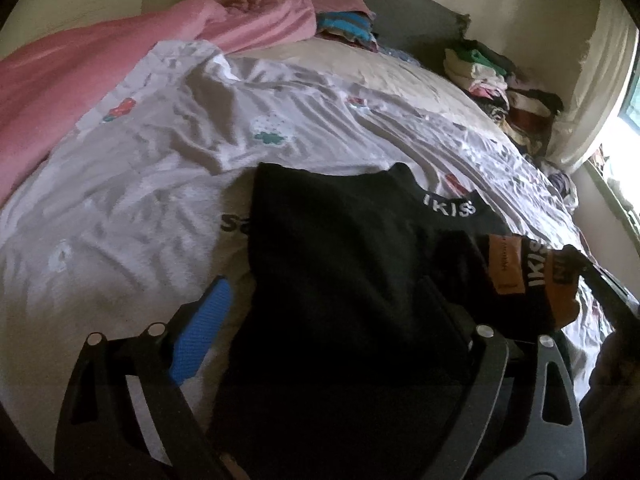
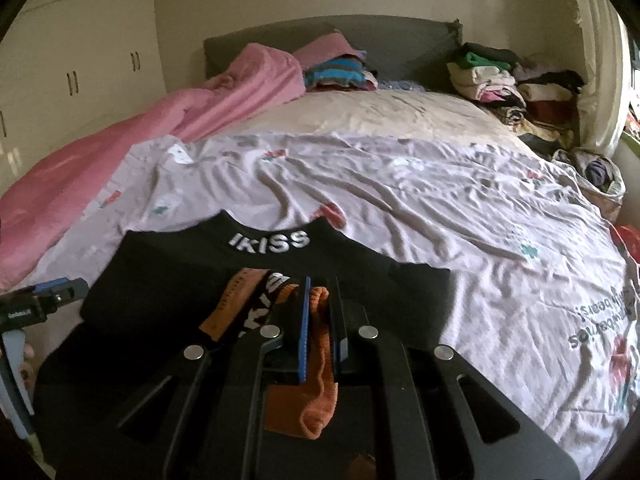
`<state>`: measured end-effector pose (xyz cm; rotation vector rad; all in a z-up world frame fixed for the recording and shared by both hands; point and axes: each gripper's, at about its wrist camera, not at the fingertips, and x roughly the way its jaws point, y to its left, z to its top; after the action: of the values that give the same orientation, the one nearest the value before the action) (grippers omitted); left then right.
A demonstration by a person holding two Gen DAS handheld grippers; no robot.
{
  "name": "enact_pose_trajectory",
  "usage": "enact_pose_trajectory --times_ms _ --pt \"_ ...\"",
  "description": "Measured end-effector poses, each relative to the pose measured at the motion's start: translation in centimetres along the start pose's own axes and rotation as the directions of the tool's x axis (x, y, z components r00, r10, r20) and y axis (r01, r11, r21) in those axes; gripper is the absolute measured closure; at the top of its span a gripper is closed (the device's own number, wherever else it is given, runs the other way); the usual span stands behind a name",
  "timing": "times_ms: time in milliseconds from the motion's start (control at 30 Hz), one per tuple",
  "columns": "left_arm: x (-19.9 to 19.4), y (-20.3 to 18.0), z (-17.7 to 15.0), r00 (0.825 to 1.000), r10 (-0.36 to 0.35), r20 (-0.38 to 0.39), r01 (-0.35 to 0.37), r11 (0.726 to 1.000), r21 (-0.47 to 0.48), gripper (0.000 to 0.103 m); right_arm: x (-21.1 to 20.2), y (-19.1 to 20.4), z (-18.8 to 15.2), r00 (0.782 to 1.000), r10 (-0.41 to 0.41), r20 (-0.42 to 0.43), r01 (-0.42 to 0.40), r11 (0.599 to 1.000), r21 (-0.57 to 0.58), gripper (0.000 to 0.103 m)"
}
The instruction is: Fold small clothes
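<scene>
right tongs (image 2: 318, 312) clenched on the orange-lined waistband of the black ikiss underwear (image 2: 256, 264); left tongs (image 1: 320, 304) spread wide over it, on the bed's wrinkly white printed sheet (image 2: 440, 208).

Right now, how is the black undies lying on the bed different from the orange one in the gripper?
The black garment lies spread flat on the printed bedsheet; the orange garment hangs bunched, pinched in the right hand-held gripper. The black one is untouched, since the left hand-held gripper stands open around it. The black one looks plain dark; the orange one has a black band. Both show white IKISS lettering.
</scene>
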<state>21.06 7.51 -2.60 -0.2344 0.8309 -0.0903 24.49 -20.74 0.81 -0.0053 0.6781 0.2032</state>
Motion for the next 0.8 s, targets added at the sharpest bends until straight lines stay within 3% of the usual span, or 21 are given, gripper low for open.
enact_pose_trajectory --times_ms 267,433,667,800 --pt "2.6 -1.7 -0.1 0.997 -0.043 -0.062 0.046 0.998 0.041 0.051 0.8 -0.7 -1.0 0.999 -0.04 -0.028 0.04 0.999 0.01 0.095" --pt "3.6 -1.6 -0.4 0.995 -0.048 -0.088 0.051 0.998 0.037 0.052 1.1 -1.1 -1.3 0.998 -0.046 -0.039 0.047 0.999 0.018 0.094" --pt "2.5 -0.4 0.0 0.995 -0.082 -0.065 0.083 0.997 0.006 0.052 0.5 -1.3 -1.5 0.997 -0.068 -0.036 0.069 0.997 0.031 0.082" --pt "1.5 0.6 0.3 0.995 -0.087 -0.043 0.086 0.996 -0.013 0.052 0.2 -0.8 -1.9 0.998 -0.037 -0.049 0.039 0.999 0.025 0.081"
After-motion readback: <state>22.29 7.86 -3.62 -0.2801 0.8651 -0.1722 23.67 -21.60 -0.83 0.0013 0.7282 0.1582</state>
